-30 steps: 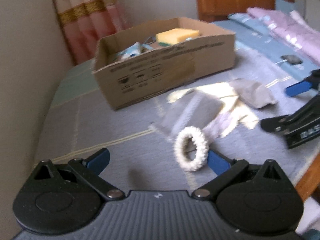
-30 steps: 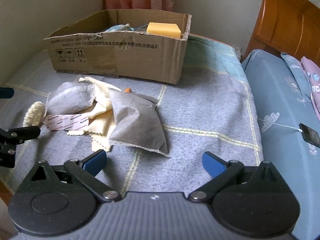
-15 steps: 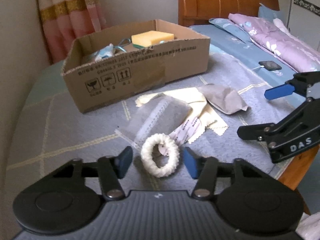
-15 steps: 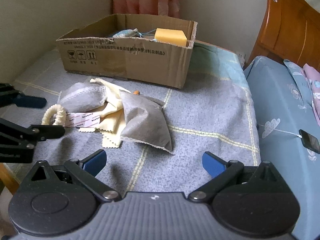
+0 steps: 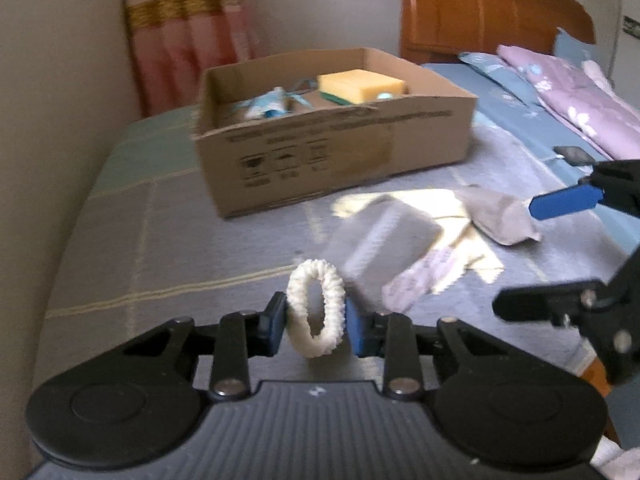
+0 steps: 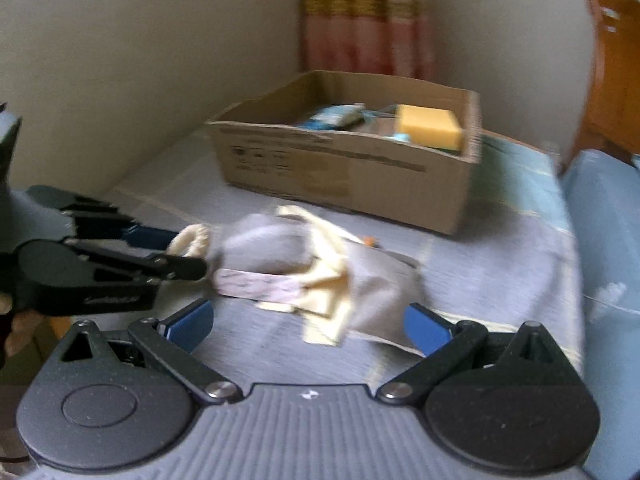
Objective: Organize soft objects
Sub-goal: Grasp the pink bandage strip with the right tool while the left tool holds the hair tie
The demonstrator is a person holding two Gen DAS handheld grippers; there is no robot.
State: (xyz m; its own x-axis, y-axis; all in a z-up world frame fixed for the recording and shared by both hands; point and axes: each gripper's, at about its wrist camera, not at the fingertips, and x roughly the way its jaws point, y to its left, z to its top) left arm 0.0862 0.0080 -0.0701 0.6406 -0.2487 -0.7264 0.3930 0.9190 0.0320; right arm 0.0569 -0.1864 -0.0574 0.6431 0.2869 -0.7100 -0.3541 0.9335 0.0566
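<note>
scrunchie pinched, box not yet reached

the left claw (image 5: pixel 316 326) had just been closing and squeezed the white scrunchie (image 5: pixel 316 308) between its pads, just above the bed (image 5: pixel 160 248). the right claw (image 6: pixel 308 326) stood wide, holding nothing. the box (image 5: pixel 340 152) sat well beyond. so shallow a pinch on springy fabric might slip during the carry.

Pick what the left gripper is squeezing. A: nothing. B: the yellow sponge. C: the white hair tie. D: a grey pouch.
C: in the left wrist view the left gripper has just closed its blue pads against both sides of the white hair tie, squashing it into an oval.
</note>
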